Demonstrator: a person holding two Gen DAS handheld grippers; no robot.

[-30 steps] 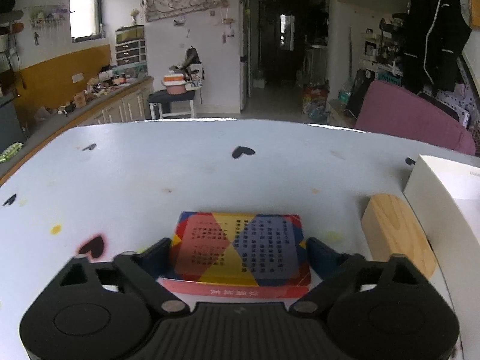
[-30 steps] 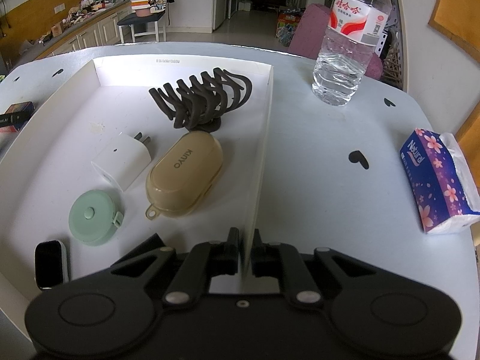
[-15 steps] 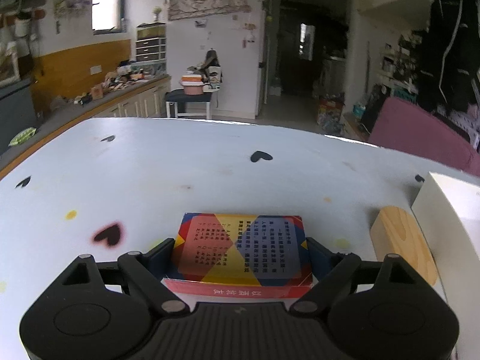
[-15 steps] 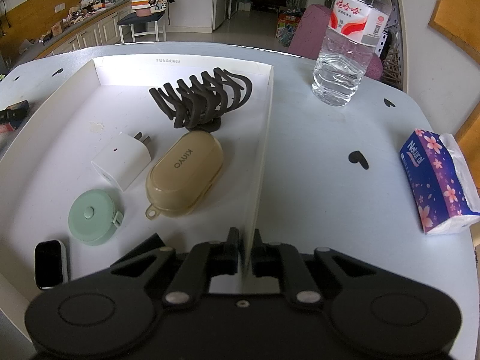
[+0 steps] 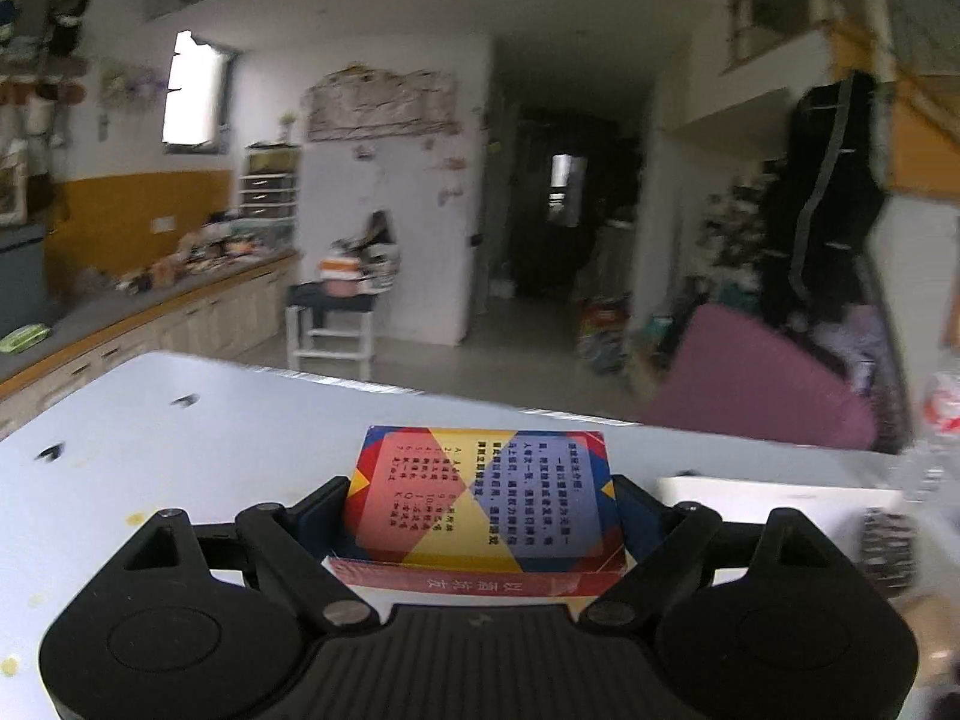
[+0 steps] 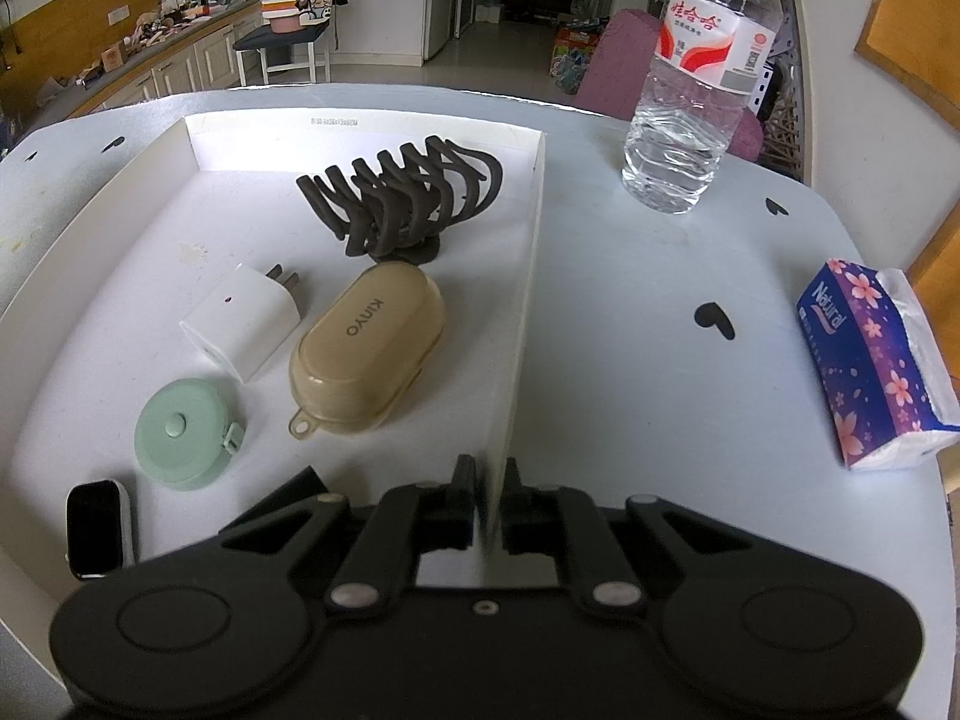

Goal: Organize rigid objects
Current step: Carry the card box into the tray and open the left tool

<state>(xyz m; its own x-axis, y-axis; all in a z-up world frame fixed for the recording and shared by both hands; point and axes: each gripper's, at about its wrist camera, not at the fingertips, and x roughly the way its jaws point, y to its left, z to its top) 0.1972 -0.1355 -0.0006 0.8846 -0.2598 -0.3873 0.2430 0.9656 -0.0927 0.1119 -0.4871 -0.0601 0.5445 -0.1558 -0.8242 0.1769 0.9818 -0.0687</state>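
**Card box held aloft, tray wall pinched**

In the left wrist view, the left gripper clamps a colourful card box at centre frame, raised above the white table. In the right wrist view, the right gripper, nearly closed, pinches the white tray's right wall at lower centre; inside lie a green tape measure, charger, tan case and hair claw.

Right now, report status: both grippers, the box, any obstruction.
Left gripper clamped on the colourful printed card box, clear of the table. Right gripper pinching the white cardboard tray's wall. Tray centre crowded; nothing seen blocking.
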